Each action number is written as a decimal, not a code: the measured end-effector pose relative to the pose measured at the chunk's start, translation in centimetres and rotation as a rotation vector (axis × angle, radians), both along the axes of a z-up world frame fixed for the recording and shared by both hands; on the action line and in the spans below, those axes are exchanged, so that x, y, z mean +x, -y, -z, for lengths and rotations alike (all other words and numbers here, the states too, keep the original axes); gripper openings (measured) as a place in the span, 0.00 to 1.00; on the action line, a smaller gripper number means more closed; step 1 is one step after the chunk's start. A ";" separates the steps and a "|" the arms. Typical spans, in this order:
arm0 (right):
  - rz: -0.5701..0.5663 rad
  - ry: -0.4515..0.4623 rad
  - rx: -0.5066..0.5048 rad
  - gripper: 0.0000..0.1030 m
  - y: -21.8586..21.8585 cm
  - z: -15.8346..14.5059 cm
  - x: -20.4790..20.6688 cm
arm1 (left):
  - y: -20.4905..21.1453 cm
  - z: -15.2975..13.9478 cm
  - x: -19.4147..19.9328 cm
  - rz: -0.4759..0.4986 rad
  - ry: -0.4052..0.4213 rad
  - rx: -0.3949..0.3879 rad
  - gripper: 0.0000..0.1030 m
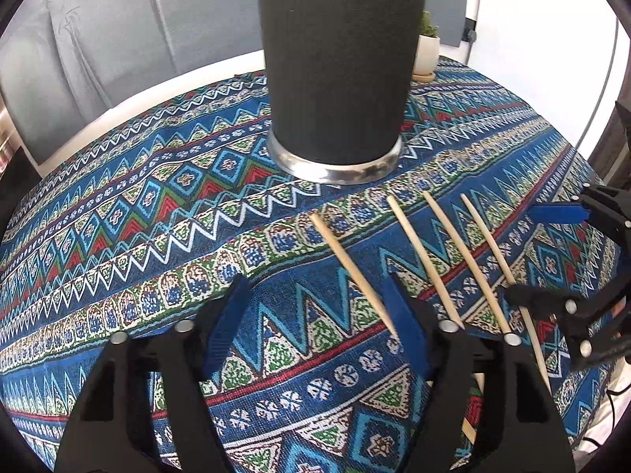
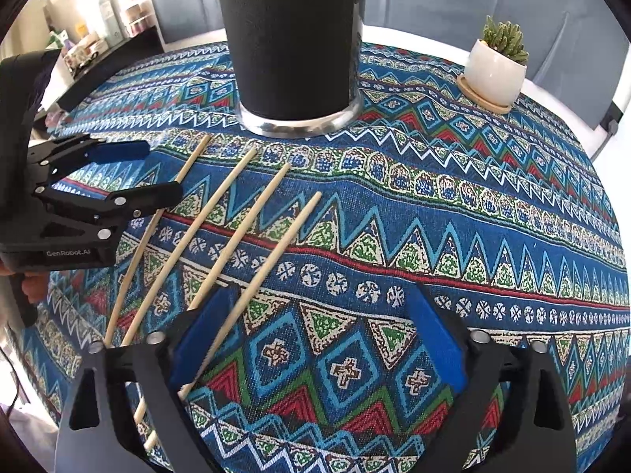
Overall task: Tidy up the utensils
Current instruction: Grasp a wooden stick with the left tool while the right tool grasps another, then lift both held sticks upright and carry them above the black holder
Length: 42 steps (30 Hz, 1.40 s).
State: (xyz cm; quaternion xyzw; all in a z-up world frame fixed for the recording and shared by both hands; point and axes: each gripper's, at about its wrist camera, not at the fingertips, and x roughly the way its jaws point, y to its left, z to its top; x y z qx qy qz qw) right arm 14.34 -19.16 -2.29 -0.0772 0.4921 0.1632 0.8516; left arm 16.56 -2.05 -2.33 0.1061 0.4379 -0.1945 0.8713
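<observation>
We are starting the pickup: both grippers' fingers spread and empty, left gripper [image 1: 315, 327] and right gripper [image 2: 319, 335] hovering over four chopsticks [image 2: 232, 216] on the tabletop [image 2: 473, 205]; next, we judge, pinching one for the dark cup [image 2: 292, 39].

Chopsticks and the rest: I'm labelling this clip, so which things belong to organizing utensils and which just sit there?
Job:
four wooden chopsticks
tall black holder
left gripper
right gripper

Lying about:
potted succulent on its saucer
patterned tablecloth

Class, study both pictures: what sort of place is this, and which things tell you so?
Probably a home dining area: a round table under a patterned tablecloth, wooden chopsticks beside a tall black cup, and a small potted plant.
</observation>
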 end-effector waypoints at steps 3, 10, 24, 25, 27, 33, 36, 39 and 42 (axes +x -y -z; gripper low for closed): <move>-0.010 -0.019 0.015 0.08 0.5 -0.5 -0.1 | 0.5 -0.3 -0.5 0.045 -0.016 -0.001 0.26; 0.058 -0.061 0.138 0.04 4.1 -0.2 0.5 | -1.3 -0.3 0.8 0.012 -0.029 0.008 0.05; 0.098 0.085 0.214 0.04 7.5 -3.2 -1.8 | -3.7 -3.9 1.7 -0.065 0.019 -0.075 0.05; 0.097 0.102 0.223 0.04 7.7 -3.6 -1.9 | -3.9 -4.4 1.5 -0.070 0.036 -0.086 0.05; 0.096 0.132 0.235 0.04 8.1 -4.5 -2.2 | -4.2 -5.7 1.3 -0.074 0.063 -0.092 0.05; 0.078 0.223 0.236 0.04 8.0 -7.4 -3.1 | -4.0 -9.3 1.0 -0.109 0.167 -0.068 0.05; 0.065 0.282 0.240 0.04 8.2 -9.3 -3.4 | -4.0 -11.3 0.7 -0.119 0.211 -0.060 0.05; 0.052 0.341 0.248 0.04 8.4 -11.3 -3.3 | -3.9 -13.1 0.5 -0.119 0.252 -0.064 0.05; 0.051 0.405 0.264 0.04 8.5 -13.4 -3.2 | -3.5 -14.7 0.3 -0.112 0.289 -0.073 0.05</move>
